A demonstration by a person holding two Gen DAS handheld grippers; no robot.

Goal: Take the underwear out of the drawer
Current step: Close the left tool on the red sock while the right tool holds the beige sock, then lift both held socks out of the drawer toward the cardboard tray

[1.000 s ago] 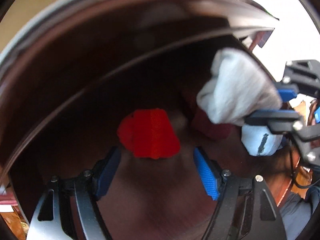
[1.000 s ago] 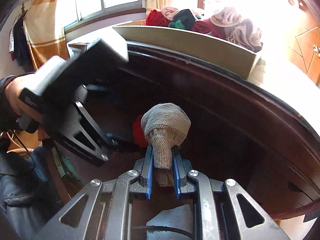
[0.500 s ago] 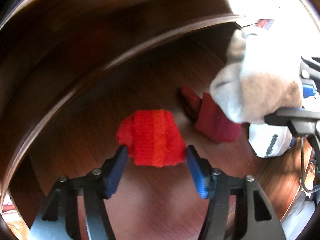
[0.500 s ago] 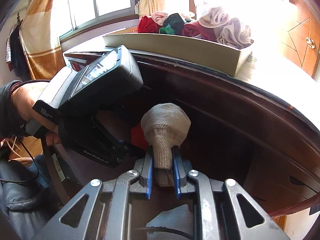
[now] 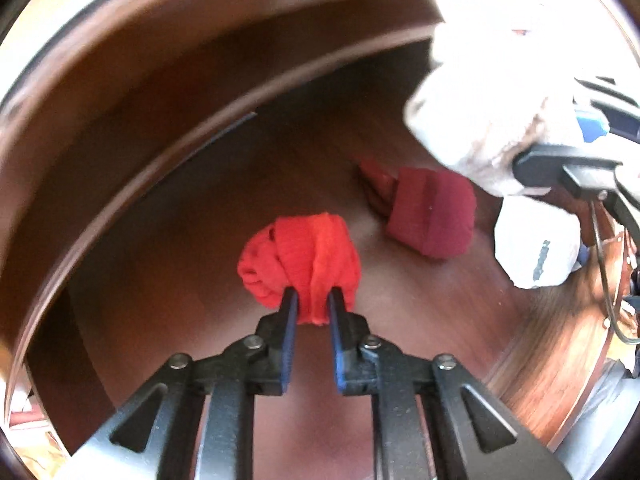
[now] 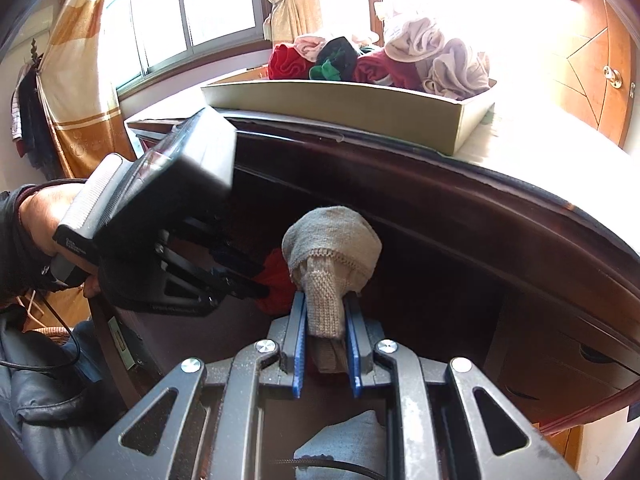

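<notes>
- In the dark wooden drawer (image 5: 168, 184), the left hand-held gripper (image 5: 311, 307) is clamping the bright red rolled underwear (image 5: 300, 256), its jaws having just been closing on it
- To the right, the right hand-held gripper (image 6: 325, 330) is pinching a beige roll (image 6: 332, 248)
- A maroon roll (image 5: 432, 216) is lying farther back

Left gripper (image 5: 312, 300) pinching red bundle (image 5: 300, 260), frame centre, on drawer floor (image 5: 420, 320). Dark red roll (image 5: 432, 216) right of it; white roll (image 5: 536, 240) at right edge.
</notes>
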